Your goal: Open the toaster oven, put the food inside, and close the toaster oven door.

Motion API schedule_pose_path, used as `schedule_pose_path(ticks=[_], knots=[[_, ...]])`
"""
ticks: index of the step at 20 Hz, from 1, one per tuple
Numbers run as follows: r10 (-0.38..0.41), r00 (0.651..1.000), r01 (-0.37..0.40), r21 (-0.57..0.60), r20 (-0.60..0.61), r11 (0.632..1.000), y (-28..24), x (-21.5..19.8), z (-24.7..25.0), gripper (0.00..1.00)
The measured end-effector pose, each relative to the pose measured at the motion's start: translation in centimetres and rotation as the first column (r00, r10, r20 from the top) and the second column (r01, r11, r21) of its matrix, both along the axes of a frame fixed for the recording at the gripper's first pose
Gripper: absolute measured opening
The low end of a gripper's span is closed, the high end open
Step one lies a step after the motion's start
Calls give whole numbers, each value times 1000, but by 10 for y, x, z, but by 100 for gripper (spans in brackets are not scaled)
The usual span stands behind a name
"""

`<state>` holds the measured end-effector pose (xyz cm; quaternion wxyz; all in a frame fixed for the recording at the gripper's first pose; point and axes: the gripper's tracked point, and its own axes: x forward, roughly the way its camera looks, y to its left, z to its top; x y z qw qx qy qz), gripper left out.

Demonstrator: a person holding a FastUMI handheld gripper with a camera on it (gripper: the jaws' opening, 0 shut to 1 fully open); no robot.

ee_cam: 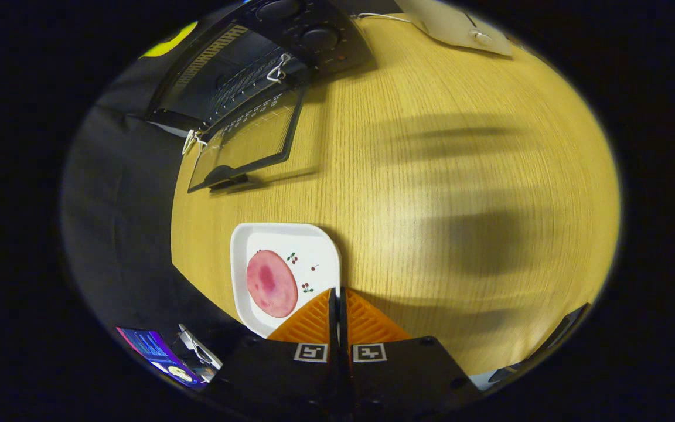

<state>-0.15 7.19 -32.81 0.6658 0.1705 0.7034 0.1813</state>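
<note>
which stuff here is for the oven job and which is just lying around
For the job: toaster oven, its open door, pink round food on the white plate, the shut gripper.
Lying about: pale board with cable, the table's far end.

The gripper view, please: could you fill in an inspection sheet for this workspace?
Surface: wooden table, bare ahead of the jaws.
Job's things: toaster oven at the far side, its glass door folded down open; round pink slice of food on a white square plate, just left of the fingers.
Clutter: pale flat board at the far edge.
Gripper: gripper with jaws together, holding nothing.
Cables: thin wire beside the board.
Surroundings: black cloth left of the table.
</note>
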Motion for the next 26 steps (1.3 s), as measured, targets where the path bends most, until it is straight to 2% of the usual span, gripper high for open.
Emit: schedule_pose_path(ticks=[3,9,15,19,26], knots=[[-4,1000,4,30,4,1000,3,-3,2,2],[-113,993,118,170,-37,978,10,-1,22,1],[-195,980,196,212,-24,957,23,-3,41,1],[-291,957,285,227,-5,931,40,-8,53,1],[-467,885,450,259,2,855,80,-16,64,1]])
